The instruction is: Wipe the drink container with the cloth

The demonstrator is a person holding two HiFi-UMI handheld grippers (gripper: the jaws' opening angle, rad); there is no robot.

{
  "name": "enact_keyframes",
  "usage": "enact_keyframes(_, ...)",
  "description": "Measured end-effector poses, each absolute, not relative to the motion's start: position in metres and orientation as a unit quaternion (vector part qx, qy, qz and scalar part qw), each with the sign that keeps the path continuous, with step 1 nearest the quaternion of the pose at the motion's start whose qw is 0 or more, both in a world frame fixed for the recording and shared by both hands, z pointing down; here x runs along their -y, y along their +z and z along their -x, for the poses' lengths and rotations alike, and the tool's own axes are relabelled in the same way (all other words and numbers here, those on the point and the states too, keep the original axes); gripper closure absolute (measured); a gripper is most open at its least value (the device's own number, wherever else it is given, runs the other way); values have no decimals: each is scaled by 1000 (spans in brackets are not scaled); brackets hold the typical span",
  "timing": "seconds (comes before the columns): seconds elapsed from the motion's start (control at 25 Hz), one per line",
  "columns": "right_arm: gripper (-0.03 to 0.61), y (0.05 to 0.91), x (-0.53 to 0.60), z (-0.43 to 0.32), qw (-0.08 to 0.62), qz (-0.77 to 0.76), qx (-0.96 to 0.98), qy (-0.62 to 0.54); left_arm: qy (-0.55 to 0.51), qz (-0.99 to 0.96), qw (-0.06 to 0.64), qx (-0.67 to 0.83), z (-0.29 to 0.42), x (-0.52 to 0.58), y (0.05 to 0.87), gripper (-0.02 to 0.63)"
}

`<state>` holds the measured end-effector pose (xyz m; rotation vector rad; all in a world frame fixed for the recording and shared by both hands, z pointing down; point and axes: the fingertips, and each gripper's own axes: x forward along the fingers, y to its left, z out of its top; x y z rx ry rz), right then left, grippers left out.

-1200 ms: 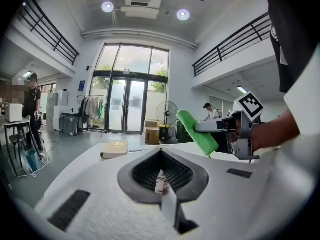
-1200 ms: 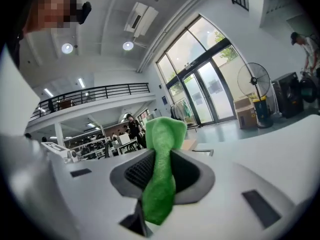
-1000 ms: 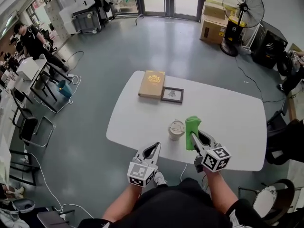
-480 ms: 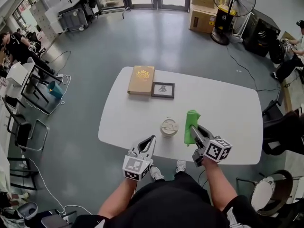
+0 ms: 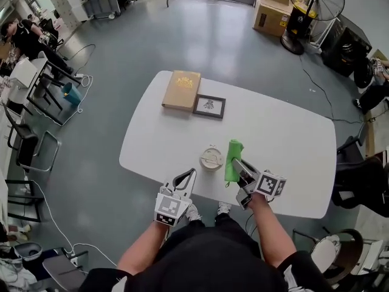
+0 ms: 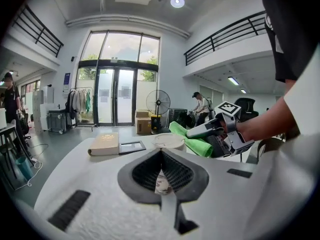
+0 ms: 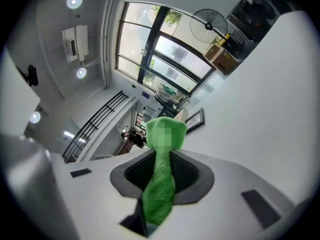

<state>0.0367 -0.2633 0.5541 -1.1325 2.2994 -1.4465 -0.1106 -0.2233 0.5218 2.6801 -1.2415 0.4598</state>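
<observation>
A pale drink cup with a lid [image 5: 211,159] stands upright near the front edge of the white table [image 5: 285,145]. Just right of it a rolled green cloth [image 5: 231,157] sticks up, with my right gripper [image 5: 234,162] shut on its lower part. The cloth does not visibly touch the cup. In the right gripper view the cloth [image 7: 161,184] runs between the jaws of that gripper [image 7: 162,153]. My left gripper [image 5: 192,172] hovers at the table's front edge, left of and nearer than the cup, with its jaw tips together and nothing held. The left gripper view shows the cup [image 6: 169,140] and the cloth [image 6: 192,143] straight ahead.
A tan book [image 5: 180,90] and a small framed picture [image 5: 209,106] lie side by side at the table's far left edge. Chairs [image 5: 358,181] stand to the right of the table, and a floor fan [image 5: 313,5] and cardboard boxes [image 5: 272,14] stand beyond it.
The head view has shifted a little. Both grippers keep nearly the same places beside the cup, and the right one still holds the green cloth.
</observation>
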Motion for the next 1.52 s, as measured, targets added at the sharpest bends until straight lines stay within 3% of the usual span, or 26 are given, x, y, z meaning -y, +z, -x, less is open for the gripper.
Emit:
enact_keyframes(0.32, 482, 584, 267, -31, 84, 370, -762, -525, 161, -886, 79, 428, 106, 216, 532, 604)
enact_keyframes(0.8, 480, 616, 276, -14, 6, 365, -779, -510, 165, -874, 107, 445, 115, 205, 543, 604)
enact_keyframes(1.52, 479, 685, 286, -5, -223, 378, -818, -372, 191, -854, 132, 465, 123, 188, 567, 604)
